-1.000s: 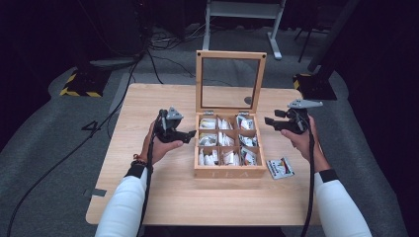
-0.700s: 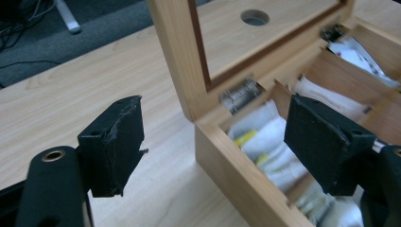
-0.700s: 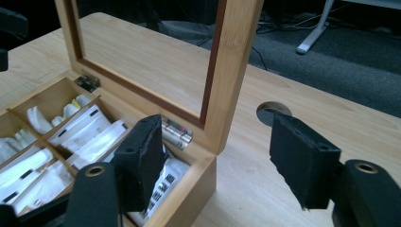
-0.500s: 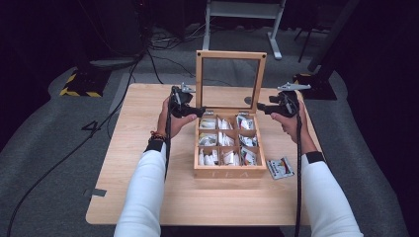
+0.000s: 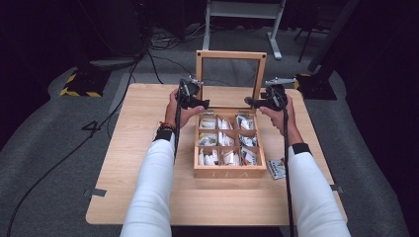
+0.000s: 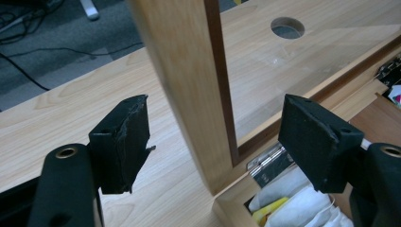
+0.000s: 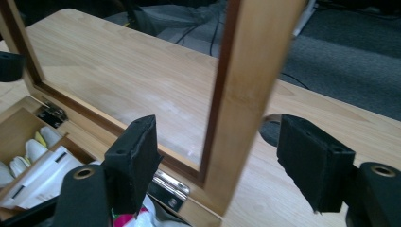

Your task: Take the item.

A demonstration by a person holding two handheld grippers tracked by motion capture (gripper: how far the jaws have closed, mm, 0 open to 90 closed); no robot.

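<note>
Bright lit table (image 5: 148, 197), dark surroundings, soft close-up blur

Both my arms reach forward from the bottom of the high view in white sleeves, roughly parallel and well apart. My left hand (image 5: 177, 109) grips the left tongs (image 5: 202, 103), which point level toward the right; a bracelet sits at that wrist. My right hand (image 5: 282, 112) carries the right tongs (image 5: 249, 102), pointing level toward the left, so the two tips face each other. The left jaws have just been closing yet stand apart, pads pressing nothing. The right jaws stand wide, pads likewise free. A cable trails back along each forearm.
</note>
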